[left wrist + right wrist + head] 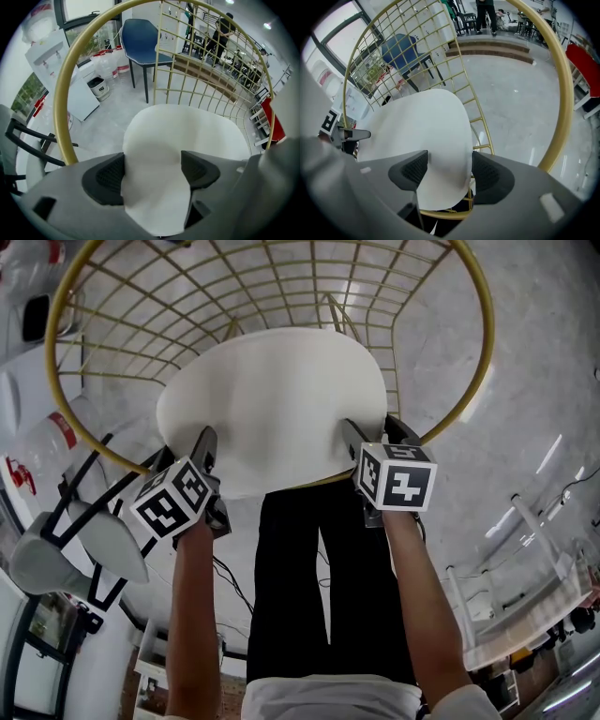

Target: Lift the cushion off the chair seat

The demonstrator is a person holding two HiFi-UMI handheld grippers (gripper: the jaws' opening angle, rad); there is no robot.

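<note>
Head view: the rounded white cushion [272,399] lies on the seat of the gold wire chair [483,352], with the left tongs [199,451] and right tongs [375,432] at its near edge. Left gripper view: only here a blue chair [140,37] shows behind, and the ribbed black pads [110,176] pinch a soft fold of cushion. Right gripper view: its pads, set wide, press on the smooth cushion rim above the grey marbled floor [520,93].

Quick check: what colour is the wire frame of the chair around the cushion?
Gold. The wire frame shows best in the head view.
</note>
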